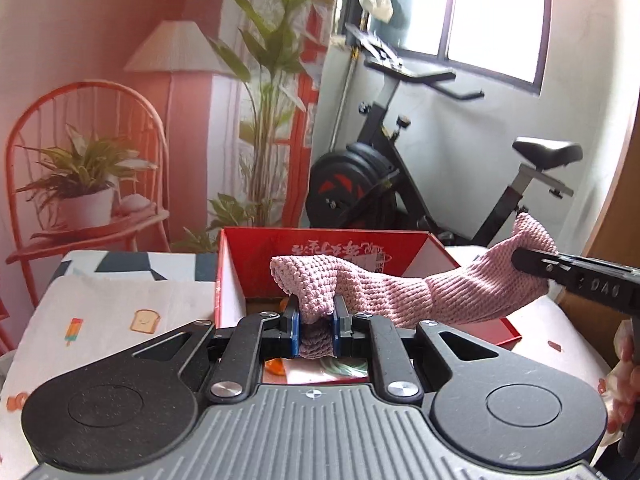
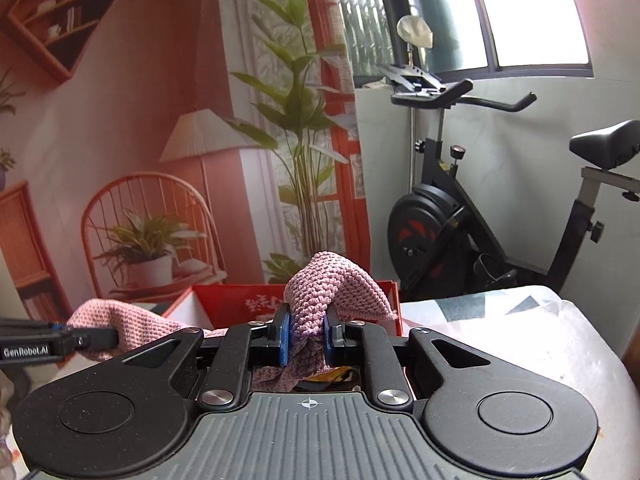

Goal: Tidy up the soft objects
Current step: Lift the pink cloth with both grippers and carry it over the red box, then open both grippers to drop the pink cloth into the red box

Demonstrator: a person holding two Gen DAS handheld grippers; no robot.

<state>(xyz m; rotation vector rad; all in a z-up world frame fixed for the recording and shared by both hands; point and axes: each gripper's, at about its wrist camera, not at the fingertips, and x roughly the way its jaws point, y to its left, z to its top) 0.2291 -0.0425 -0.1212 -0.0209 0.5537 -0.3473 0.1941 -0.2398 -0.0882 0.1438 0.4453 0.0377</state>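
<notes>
A pink knitted cloth [image 1: 404, 294] hangs stretched in the air between both grippers, above an open red cardboard box [image 1: 240, 264]. My left gripper [image 1: 317, 330] is shut on one end of the cloth, which bunches up between its blue pads. My right gripper [image 2: 306, 332] is shut on the other end, the pink knitted cloth [image 2: 340, 284] folding over its fingers. In the left wrist view the right gripper [image 1: 524, 260] enters from the right, pinching the cloth. In the right wrist view the left gripper [image 2: 108, 338] comes in from the left. The red box [image 2: 240, 300] lies just beyond.
The box rests on a table under a white patterned tablecloth [image 1: 112, 312]. Something colourful lies inside the box, mostly hidden. A black exercise bike [image 1: 400, 176] stands behind the table under a window. A printed backdrop with plants and a chair [image 1: 88, 168] covers the left wall. A hand [image 1: 624, 388] shows at the right edge.
</notes>
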